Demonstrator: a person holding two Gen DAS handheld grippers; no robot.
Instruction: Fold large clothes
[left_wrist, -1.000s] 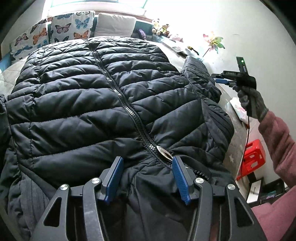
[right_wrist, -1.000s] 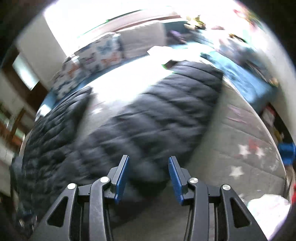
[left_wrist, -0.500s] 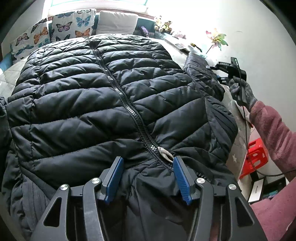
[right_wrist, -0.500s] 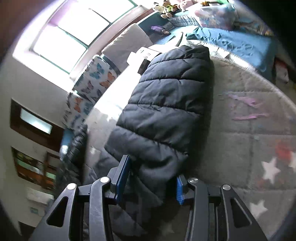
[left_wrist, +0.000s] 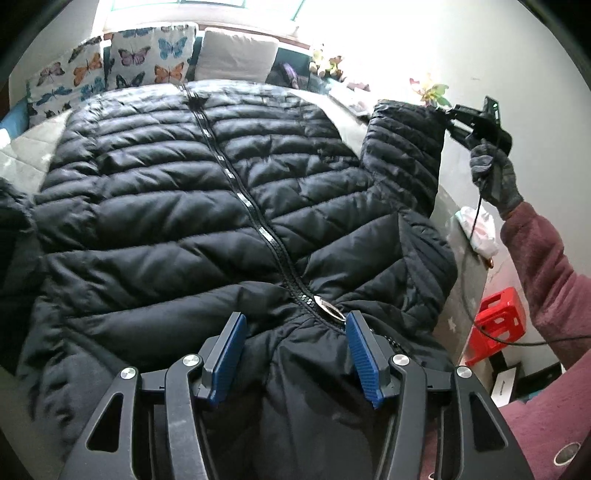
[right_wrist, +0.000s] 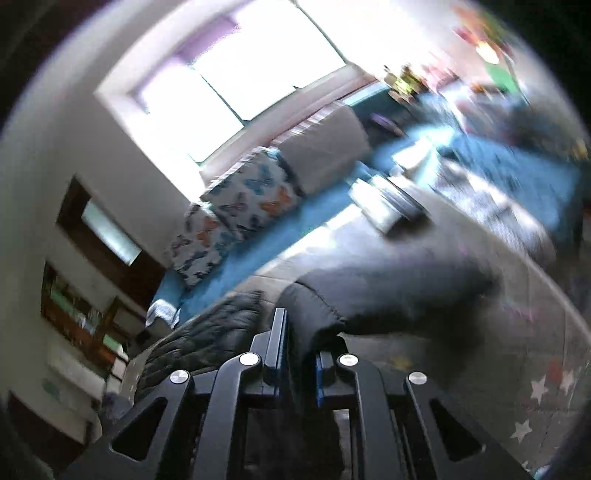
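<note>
A large black quilted puffer jacket (left_wrist: 177, 206) lies front up on the bed, zipper (left_wrist: 243, 199) running down its middle. My left gripper (left_wrist: 293, 350) is open, hovering just above the jacket near the silver zipper pull (left_wrist: 327, 307). My right gripper (right_wrist: 301, 354) is shut on the cuff of the jacket's right sleeve (right_wrist: 388, 295) and holds it raised off the bed. In the left wrist view that sleeve (left_wrist: 402, 147) stands up at the right, pinched by the right gripper (left_wrist: 448, 120) in a gloved hand.
Butterfly-print pillows (left_wrist: 147, 66) and a grey pillow (left_wrist: 236, 55) line the far end under a bright window. A grey star-print bed cover (right_wrist: 535, 369) lies under the jacket. A red crate (left_wrist: 498, 325) sits on the floor at the right, beside a white wall.
My right gripper closed on the sleeve cuff and lifted it up off the bed. My left gripper stayed open over the zipper pull.
</note>
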